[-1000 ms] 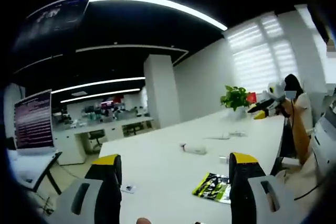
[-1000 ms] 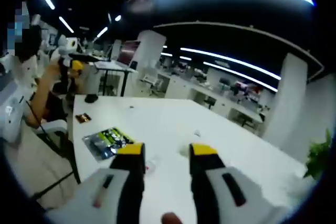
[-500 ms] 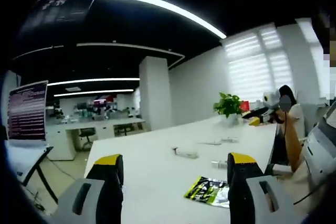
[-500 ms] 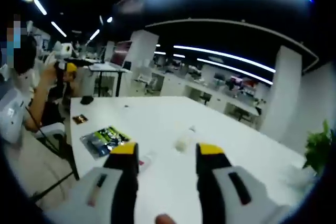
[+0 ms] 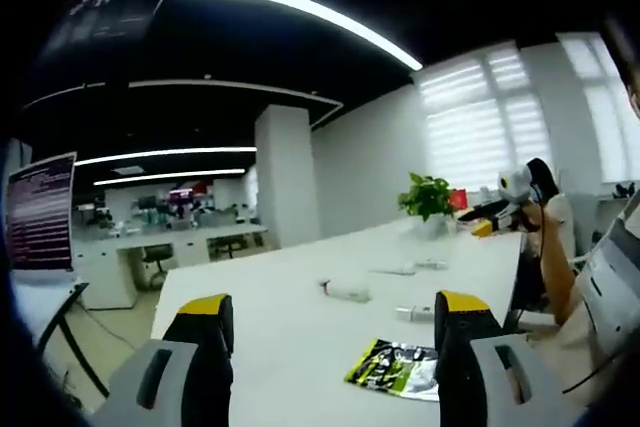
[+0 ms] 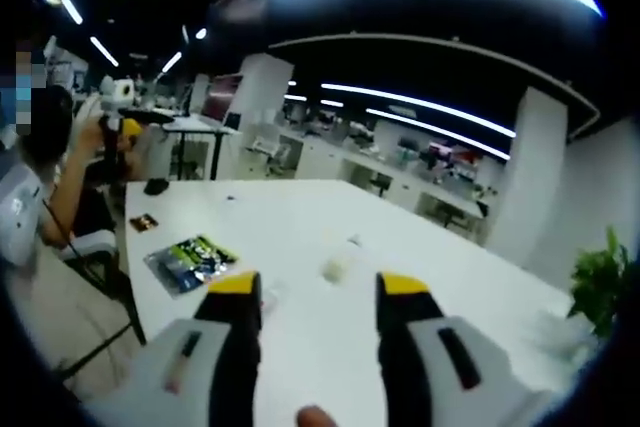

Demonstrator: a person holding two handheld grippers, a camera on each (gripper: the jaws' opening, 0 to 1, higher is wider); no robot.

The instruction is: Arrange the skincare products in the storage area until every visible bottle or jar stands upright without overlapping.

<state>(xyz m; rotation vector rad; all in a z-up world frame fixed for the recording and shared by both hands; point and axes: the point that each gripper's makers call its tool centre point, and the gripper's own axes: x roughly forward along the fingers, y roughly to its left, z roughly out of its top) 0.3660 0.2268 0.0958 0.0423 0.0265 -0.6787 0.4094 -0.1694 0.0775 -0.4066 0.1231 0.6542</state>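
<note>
White table (image 5: 290,317) holds one lying bottle (image 5: 345,290) (one green packet (image 5: 395,367)).

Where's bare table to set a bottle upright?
Bare: the near table between the left tongs and the lying white bottle; also the far side beyond the bottle. Crowded: around the green packet and small tube.
</note>
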